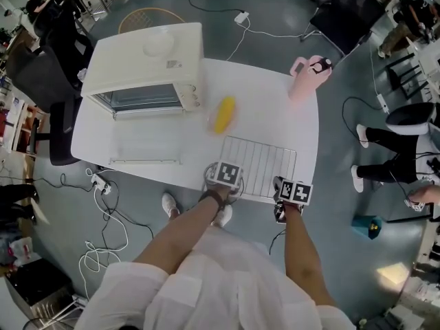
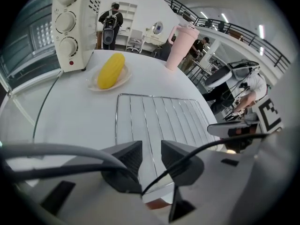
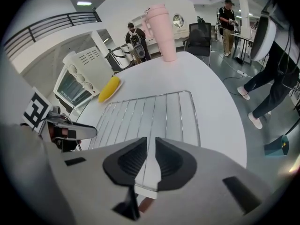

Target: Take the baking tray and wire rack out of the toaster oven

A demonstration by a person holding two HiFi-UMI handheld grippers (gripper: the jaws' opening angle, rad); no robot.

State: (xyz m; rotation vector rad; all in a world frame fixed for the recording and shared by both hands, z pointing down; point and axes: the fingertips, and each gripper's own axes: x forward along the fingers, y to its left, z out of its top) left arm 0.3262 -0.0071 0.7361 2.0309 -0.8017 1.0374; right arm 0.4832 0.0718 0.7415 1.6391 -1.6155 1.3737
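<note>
Left gripper and right gripper stood over the near rim of the wire rack. Both had their jaws apart and held nothing, the left wider, and rack wires showed in each gap. The rack lay flat at the near edge of the white table. It was probably light, stiff and slippery, best pinched at the rim. Beyond were corn, the open toaster oven and a pink cup. No baking tray was discernible. Cables crossed the grey floor.
</note>
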